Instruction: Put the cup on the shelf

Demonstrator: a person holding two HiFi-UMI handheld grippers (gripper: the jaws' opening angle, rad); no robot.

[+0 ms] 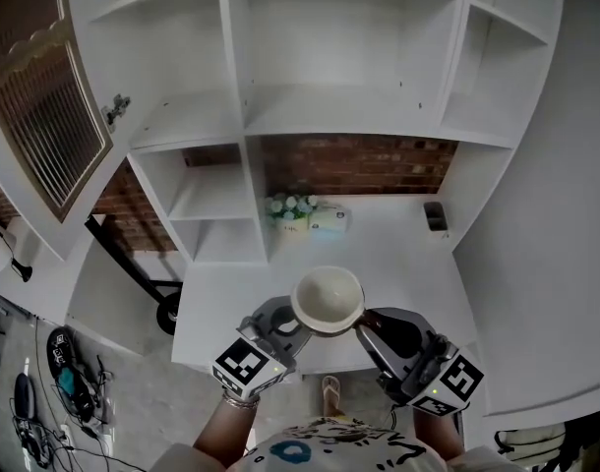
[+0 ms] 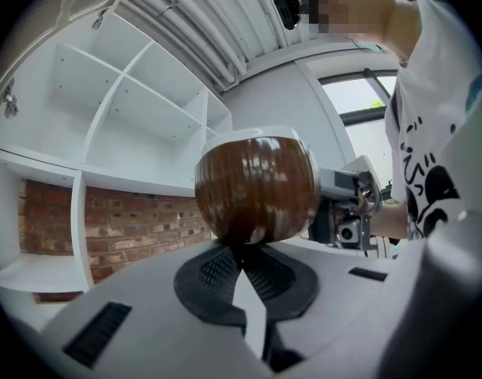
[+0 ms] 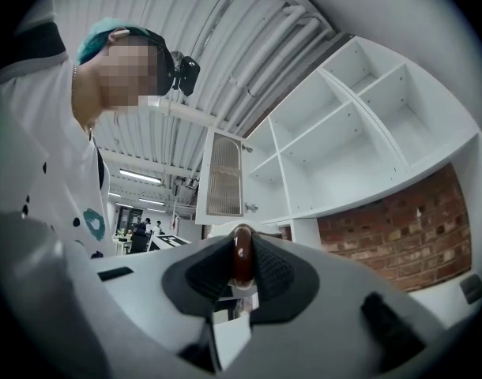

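Observation:
A cup (image 1: 328, 300), cream inside and glossy brown outside, hangs upright between my two grippers above the front edge of the white desk (image 1: 398, 254). My left gripper (image 1: 285, 330) is shut on its lower left side; in the left gripper view the brown cup (image 2: 257, 188) sits right above the closed pads (image 2: 225, 268). My right gripper (image 1: 367, 330) is shut on a thin brown part of the cup (image 3: 242, 253), its handle or rim. The white shelf unit (image 1: 339, 116) stands behind the desk with open, bare compartments.
At the back of the desk stand a small pot of flowers (image 1: 290, 209), a tissue box (image 1: 328, 220) and a small dark holder (image 1: 435, 214). A grille cabinet door (image 1: 44, 136) hangs open at the left. Cables and gear (image 1: 69, 382) lie on the floor.

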